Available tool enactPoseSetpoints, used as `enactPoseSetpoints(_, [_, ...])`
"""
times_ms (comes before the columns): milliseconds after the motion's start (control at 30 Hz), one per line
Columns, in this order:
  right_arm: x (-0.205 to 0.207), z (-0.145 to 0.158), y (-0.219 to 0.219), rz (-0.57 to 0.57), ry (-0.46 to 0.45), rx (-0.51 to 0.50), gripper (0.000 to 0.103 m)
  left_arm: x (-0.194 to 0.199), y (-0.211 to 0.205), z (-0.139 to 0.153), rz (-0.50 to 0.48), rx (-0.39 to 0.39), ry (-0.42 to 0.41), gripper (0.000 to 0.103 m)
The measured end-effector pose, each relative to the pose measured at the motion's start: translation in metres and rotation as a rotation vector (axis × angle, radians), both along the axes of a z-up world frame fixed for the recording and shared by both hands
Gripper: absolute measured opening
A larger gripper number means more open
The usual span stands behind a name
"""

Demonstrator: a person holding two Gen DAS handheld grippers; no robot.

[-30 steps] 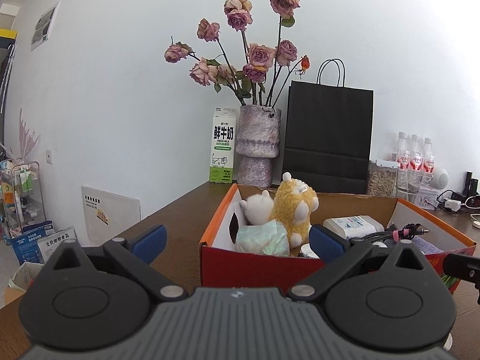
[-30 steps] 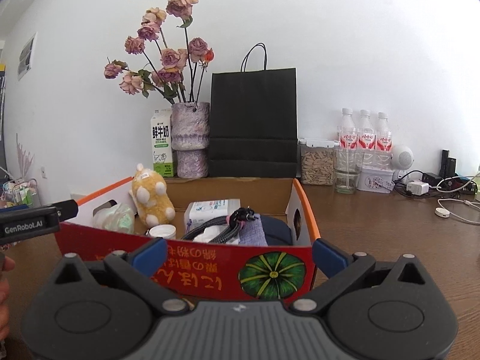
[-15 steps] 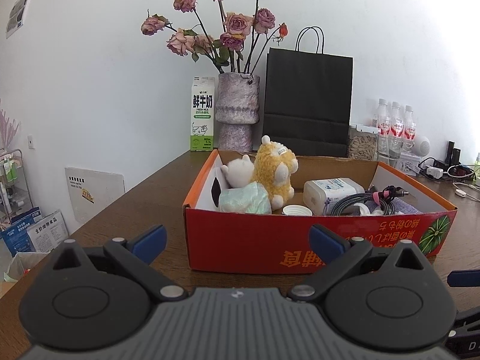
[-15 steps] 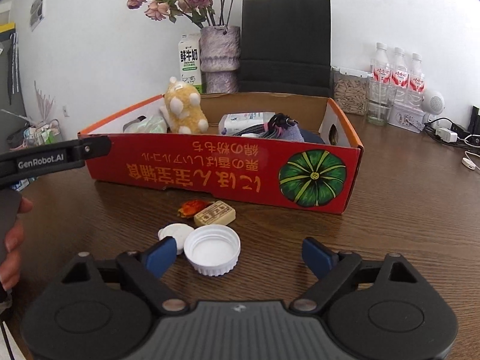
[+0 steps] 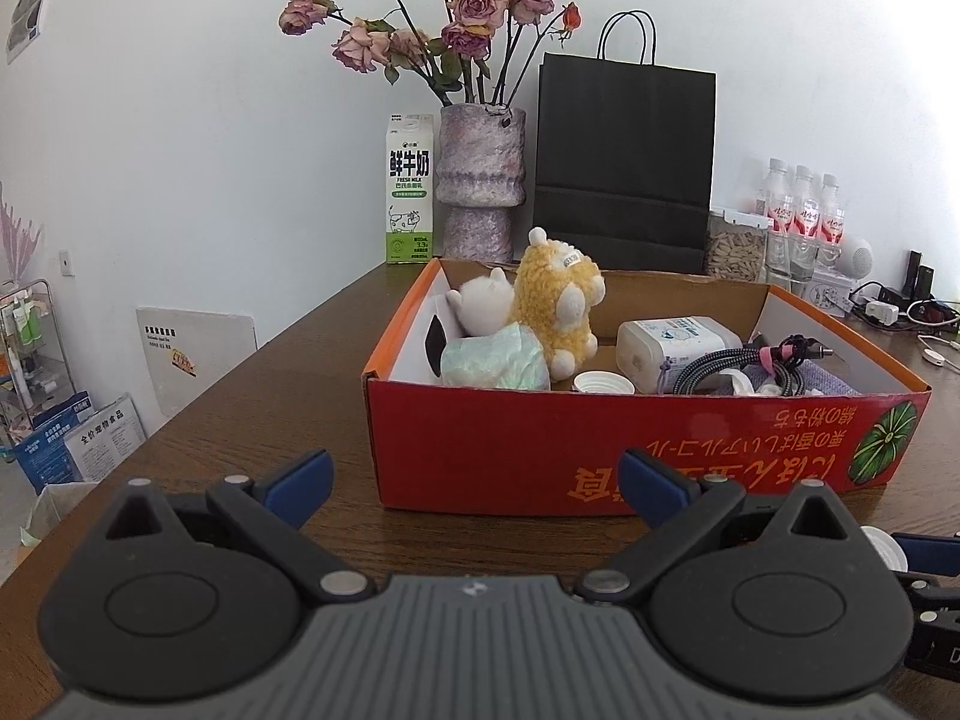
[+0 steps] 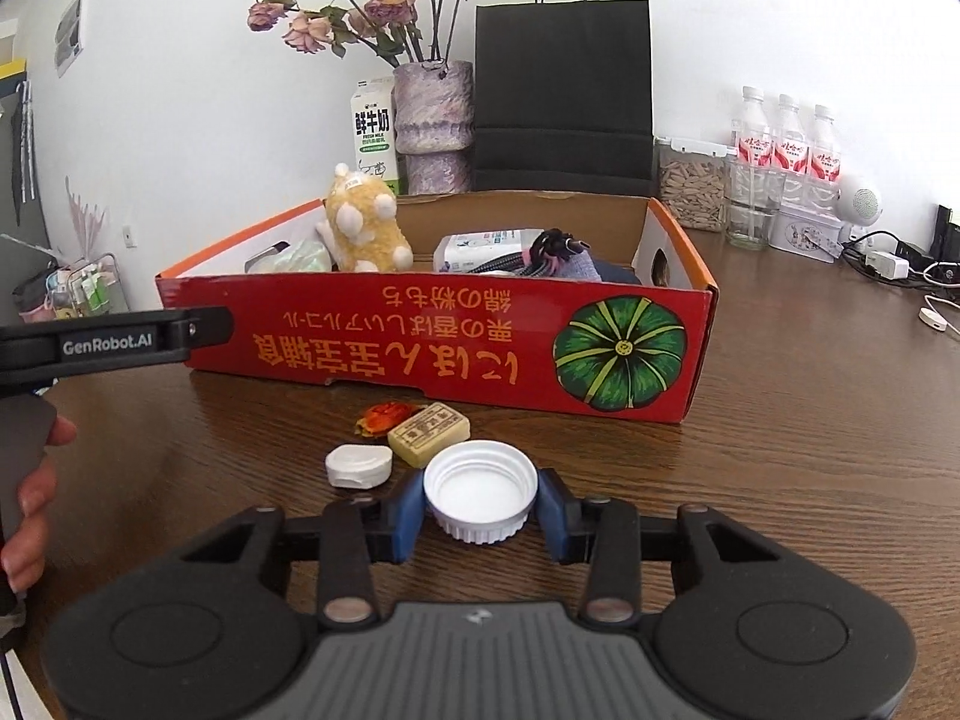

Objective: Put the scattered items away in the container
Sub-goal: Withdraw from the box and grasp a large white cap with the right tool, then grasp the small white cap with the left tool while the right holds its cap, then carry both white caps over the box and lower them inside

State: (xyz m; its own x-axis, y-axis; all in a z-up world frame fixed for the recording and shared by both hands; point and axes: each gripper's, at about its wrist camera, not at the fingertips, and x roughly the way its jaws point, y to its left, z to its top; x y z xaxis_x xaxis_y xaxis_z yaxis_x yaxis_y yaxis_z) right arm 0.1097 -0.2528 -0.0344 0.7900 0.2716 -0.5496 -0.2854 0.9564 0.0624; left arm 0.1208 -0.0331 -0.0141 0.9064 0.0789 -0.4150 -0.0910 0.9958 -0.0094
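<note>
A red cardboard box [image 6: 420, 324] stands on the brown table, holding a yellow plush [image 6: 366, 228], a wipes pack and a cable. In front of it lie a white bottle cap [image 6: 480, 489], a small white disc [image 6: 359, 465], a tan block [image 6: 428, 433] and an orange wrapper [image 6: 379, 417]. My right gripper [image 6: 480, 510] is closing, its blue pads touching the cap's two sides on the table. My left gripper [image 5: 474, 477] stands open and empty before the box [image 5: 540, 450], left of the right one. A hand [image 6: 30, 492] holds it.
Behind the box stand a milk carton [image 5: 410, 192], a vase of dried roses [image 5: 480, 180] and a black paper bag [image 5: 624, 162]. Water bottles [image 6: 786, 144], a jar, a glass and cables [image 6: 900, 264] crowd the back right. The table's edge runs along the left [image 5: 180, 420].
The right gripper's fingers have drawn in from wide apart to both sides of the white cap. Both views have tipped down a little; the left gripper stays open.
</note>
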Motion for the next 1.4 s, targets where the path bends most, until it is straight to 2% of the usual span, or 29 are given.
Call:
enactPoseSetpoints(133, [-0.001, 0.001, -0.006, -0.028, -0.011, 0.029, 0.039, -0.005, -0.011, -0.001, -0.035, 0.000, 0.024, 0.103])
enactPoseSetpoints(400, [-0.003, 0.002, -0.020, -0.133, -0.031, 0.078, 0.039, -0.014, -0.050, -0.009, -0.189, 0.032, 0.077, 0.103])
enactPoseSetpoints(467, [-0.002, 0.002, -0.023, -0.152, -0.034, 0.094, 0.039, -0.014, -0.057, -0.011, -0.229, 0.038, 0.087, 0.099])
enactPoseSetpoints(567, [-0.003, 0.001, -0.030, -0.180, -0.038, 0.122, 0.039, -0.013, -0.066, -0.013, -0.290, 0.027, 0.116, 0.088])
enactPoseSetpoints(700, [-0.003, 0.001, -0.032, -0.176, -0.041, 0.129, 0.039, -0.007, -0.076, -0.017, -0.335, 0.019, 0.154, 0.068])
enactPoseSetpoints(767, [-0.003, 0.001, -0.031, -0.168, -0.043, 0.127, 0.039, -0.004, -0.079, -0.018, -0.358, 0.006, 0.177, 0.048])
enactPoseSetpoints(800, [-0.003, 0.001, -0.030, -0.164, -0.042, 0.127, 0.039, -0.003, -0.080, -0.019, -0.368, 0.001, 0.188, 0.028])
enactPoseSetpoints(933, [-0.003, 0.000, -0.029, -0.147, -0.041, 0.126, 0.039, -0.006, -0.078, -0.020, -0.382, -0.030, 0.181, 0.027])
enactPoseSetpoints(1200, [-0.007, 0.002, -0.024, -0.114, -0.061, 0.122, 0.039, -0.020, -0.062, -0.004, -0.321, -0.054, 0.094, 0.027])
enactPoseSetpoints(1300, [-0.008, 0.014, -0.024, -0.083, -0.071, 0.157, 0.039, -0.024, -0.053, 0.011, -0.289, -0.048, 0.030, 0.028])
enactPoseSetpoints(1400, [-0.004, 0.034, -0.020, -0.063, -0.126, 0.171, 0.039, -0.021, -0.044, 0.028, -0.262, -0.061, -0.022, 0.028])
